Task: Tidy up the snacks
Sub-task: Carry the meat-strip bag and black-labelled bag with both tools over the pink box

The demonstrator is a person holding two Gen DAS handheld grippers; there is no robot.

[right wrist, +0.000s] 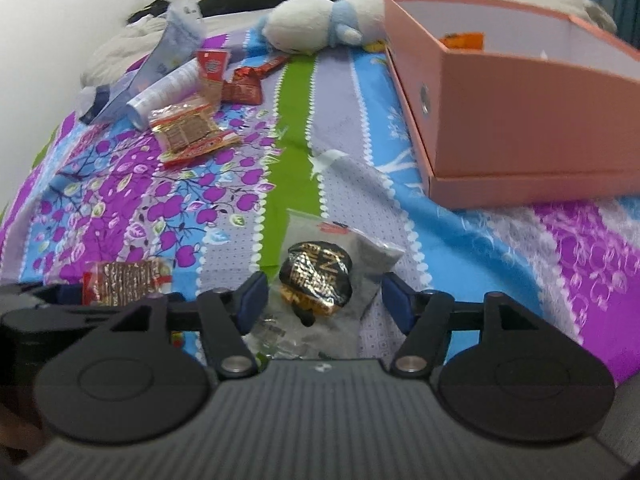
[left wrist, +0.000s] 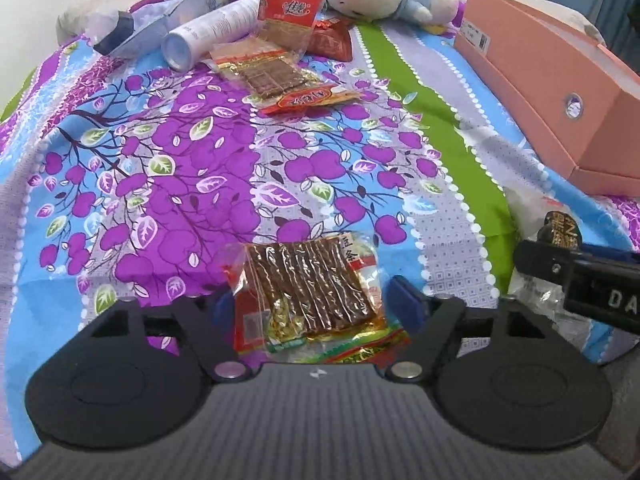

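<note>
On the floral bedsheet (left wrist: 168,168), the left gripper (left wrist: 316,300) stands wide, its blue pads flanking a packet of brown strips (left wrist: 308,292) without clearly touching it. Farther up lie a second snack packet (left wrist: 276,76) and a white tube (left wrist: 212,30). The right gripper (right wrist: 324,300) is also spread wide around a clear bag with a black-gold sweet (right wrist: 316,276). The pink box (right wrist: 520,92) sits open at the far right.

open bedspread (left wrist: 208,168) mid | snack pile (left wrist: 276,68) far-left | pink box (right wrist: 520,120) blocks right
</note>
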